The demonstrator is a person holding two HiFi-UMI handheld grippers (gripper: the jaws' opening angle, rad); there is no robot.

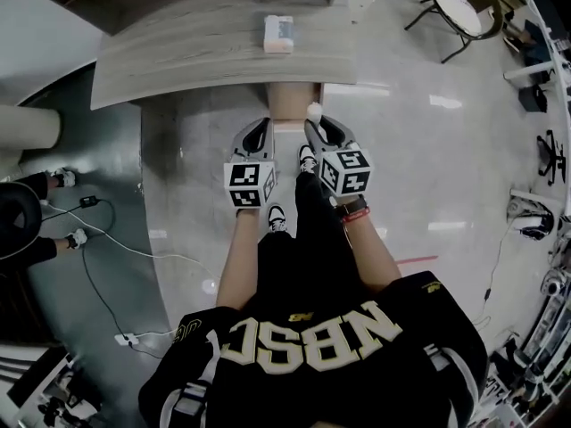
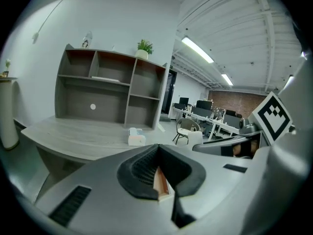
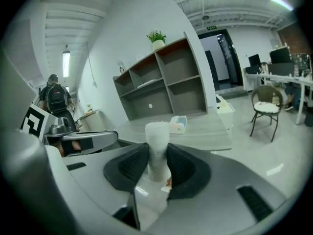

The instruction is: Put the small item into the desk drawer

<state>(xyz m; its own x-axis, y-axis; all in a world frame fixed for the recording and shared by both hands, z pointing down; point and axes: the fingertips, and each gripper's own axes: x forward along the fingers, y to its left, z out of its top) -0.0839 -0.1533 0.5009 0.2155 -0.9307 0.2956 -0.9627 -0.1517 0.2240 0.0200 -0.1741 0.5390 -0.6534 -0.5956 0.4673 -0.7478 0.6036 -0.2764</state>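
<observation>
A small white translucent item [image 3: 157,151] stands upright between the pads of my right gripper [image 3: 157,153], which is shut on it. In the head view this item [image 1: 314,111] hangs over the open tan wooden drawer [image 1: 290,101] that juts out from under the front edge of the grey desk [image 1: 196,52]. My left gripper [image 1: 254,134] is beside the right one, at the drawer's left front corner. Its jaws are shut with nothing between them, and only a sliver of tan wood [image 2: 161,182] shows below the left gripper [image 2: 157,151].
A tissue box [image 1: 278,34] lies on the desk near its front edge. A grey shelf unit [image 2: 110,89] with a potted plant [image 2: 144,48] stands at the back. A chair [image 1: 464,7] is at the far right. A seated person [image 1: 27,221] and floor cables [image 1: 107,239] are at the left.
</observation>
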